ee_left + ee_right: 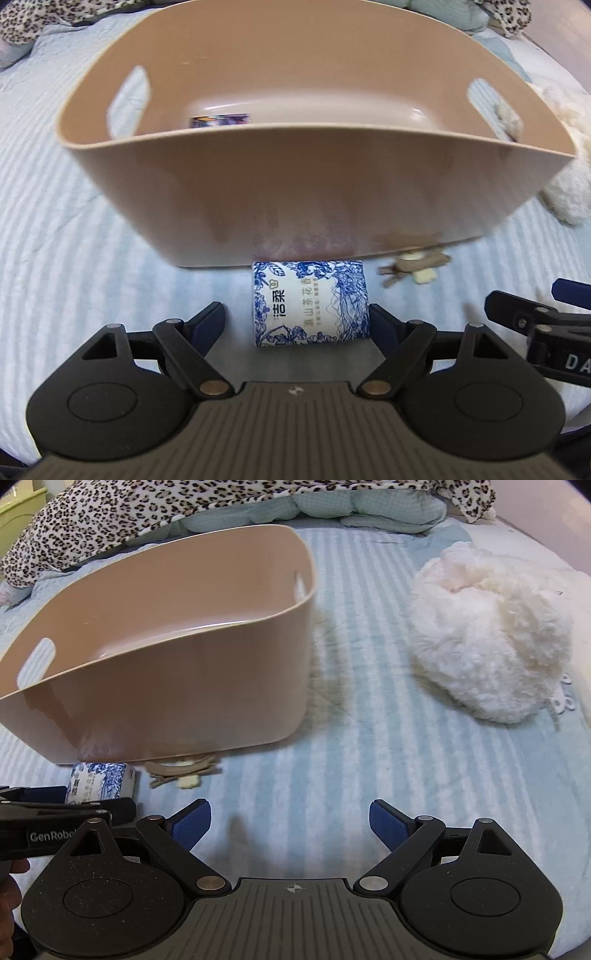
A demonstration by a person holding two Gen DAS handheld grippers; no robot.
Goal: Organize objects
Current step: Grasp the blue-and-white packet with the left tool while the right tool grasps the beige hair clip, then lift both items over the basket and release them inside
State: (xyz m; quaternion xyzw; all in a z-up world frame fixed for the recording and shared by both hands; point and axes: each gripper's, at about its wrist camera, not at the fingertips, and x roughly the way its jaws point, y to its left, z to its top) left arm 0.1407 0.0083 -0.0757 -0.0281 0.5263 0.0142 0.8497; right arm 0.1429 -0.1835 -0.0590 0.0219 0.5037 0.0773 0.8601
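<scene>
A tan plastic basket [295,192] with handle cutouts stands on the striped bed; it also shows in the right wrist view [177,701]. A small printed packet [220,120] lies inside it. A blue-and-white tissue pack [310,302] lies against the basket's near wall, also seen in the right wrist view [99,781]. My left gripper [297,319] is open with its fingers either side of the pack, not closed on it. My right gripper [290,821] is open and empty over bare bedding. A small beige plush keychain [413,267] lies right of the pack.
A fluffy white plush [491,642] sits on the bed to the right of the basket. A leopard-print blanket [147,513] and a pale green quilt [332,509] are piled at the far side. My right gripper's body shows at the left wrist view's right edge [546,328].
</scene>
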